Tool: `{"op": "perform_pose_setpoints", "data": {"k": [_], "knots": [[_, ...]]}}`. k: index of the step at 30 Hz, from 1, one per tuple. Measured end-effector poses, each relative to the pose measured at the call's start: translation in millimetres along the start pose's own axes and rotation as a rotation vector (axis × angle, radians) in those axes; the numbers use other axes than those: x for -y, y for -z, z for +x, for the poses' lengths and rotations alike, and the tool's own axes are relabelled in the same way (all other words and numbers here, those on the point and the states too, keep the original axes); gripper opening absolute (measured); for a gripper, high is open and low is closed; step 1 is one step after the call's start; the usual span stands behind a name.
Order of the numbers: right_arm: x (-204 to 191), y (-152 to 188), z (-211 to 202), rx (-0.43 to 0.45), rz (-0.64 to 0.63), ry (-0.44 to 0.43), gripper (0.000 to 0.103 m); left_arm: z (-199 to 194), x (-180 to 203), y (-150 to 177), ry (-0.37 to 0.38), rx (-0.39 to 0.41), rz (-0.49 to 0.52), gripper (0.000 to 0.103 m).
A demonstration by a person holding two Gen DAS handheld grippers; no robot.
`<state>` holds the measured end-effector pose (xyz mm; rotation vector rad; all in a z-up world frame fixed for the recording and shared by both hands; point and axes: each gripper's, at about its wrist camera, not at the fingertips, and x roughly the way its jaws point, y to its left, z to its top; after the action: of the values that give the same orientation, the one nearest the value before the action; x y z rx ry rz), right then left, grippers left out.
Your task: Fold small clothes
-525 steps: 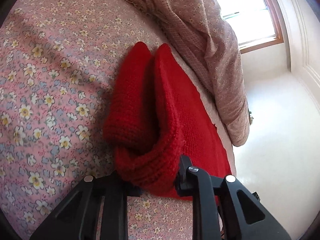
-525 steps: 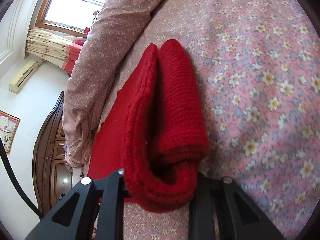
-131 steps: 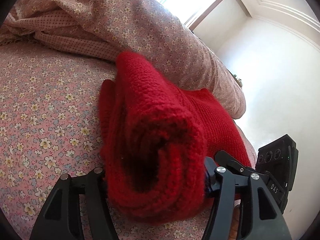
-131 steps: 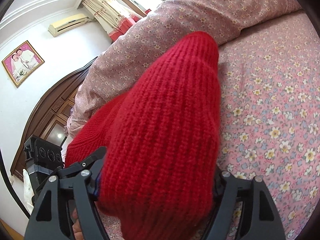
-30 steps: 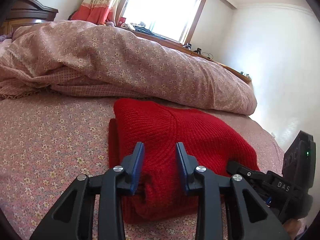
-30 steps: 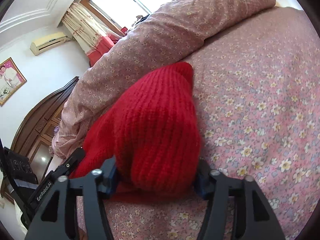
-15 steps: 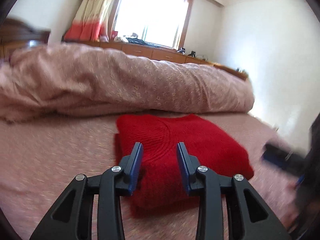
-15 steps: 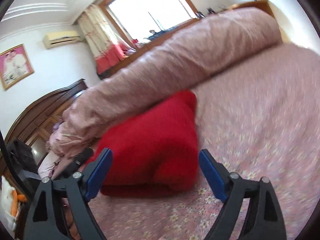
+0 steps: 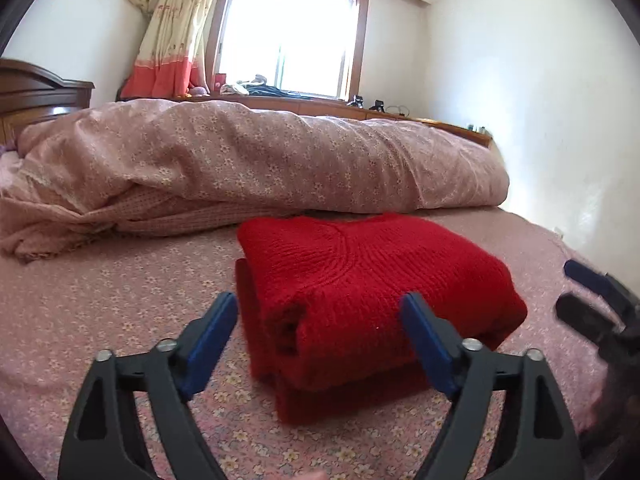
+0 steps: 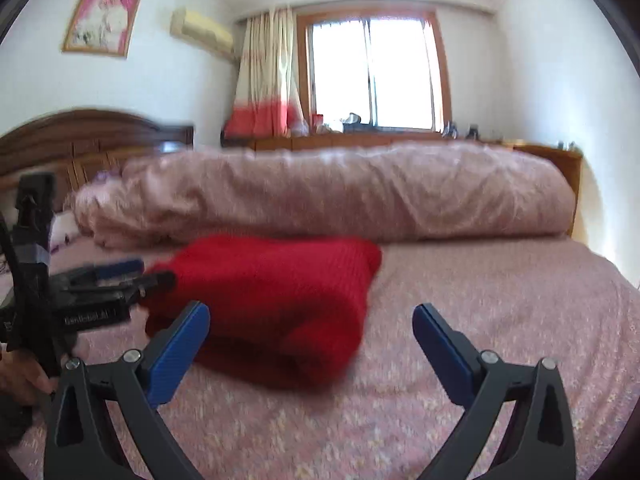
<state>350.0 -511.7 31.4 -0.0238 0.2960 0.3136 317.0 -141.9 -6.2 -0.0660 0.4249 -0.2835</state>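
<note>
A red knitted sweater [image 9: 372,292] lies folded in a thick stack on the floral bed sheet [image 9: 100,300]. My left gripper [image 9: 319,300] stands just in front of its near end, jaws opening wide, pads clear of the wool. In the right wrist view the sweater [image 10: 272,300] lies ahead and slightly left of my right gripper [image 10: 311,314], whose jaws are also opening and grip nothing. Each gripper shows in the other's view: the right gripper [image 9: 592,292] at the sweater's right, the left gripper [image 10: 120,276] at its left, held by a hand [image 10: 20,376].
A rolled floral duvet [image 9: 260,160] runs across the bed right behind the sweater. A dark wooden headboard [image 10: 80,140] stands at the left. The bed's edge and a white wall [image 9: 540,120] are at the right. Bare sheet [image 10: 500,300] lies right of the sweater.
The right gripper let go of the sweater's end, drew back and rolled level. The left gripper's jaws went from narrow to wide. The sweater stays folded on the bed.
</note>
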Motion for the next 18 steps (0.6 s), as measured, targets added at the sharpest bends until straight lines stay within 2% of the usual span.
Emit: {"op": "perform_pose_setpoints", "data": {"k": [2,5,11,18], "knots": [[-6.4,1.4,8.5,-0.037,-0.025,0.010,0.103,1.5,2.5,0.5,0.001,-0.008,0.012,0.093],[-16.3,3.3,25.5,-0.115,-0.067,0.007,0.103,2.4,10.5,1.5,-0.007,-0.013,0.051,0.094],[-7.2,3.7,22.3,-0.102,-0.025,0.002,0.103,3.1,12.2,3.0,0.003,-0.027,0.056,0.096],[-10.4,5.1,24.4,-0.112,-0.040,0.008,0.103,4.3,9.7,3.3,0.001,-0.035,0.042,0.096]]}}
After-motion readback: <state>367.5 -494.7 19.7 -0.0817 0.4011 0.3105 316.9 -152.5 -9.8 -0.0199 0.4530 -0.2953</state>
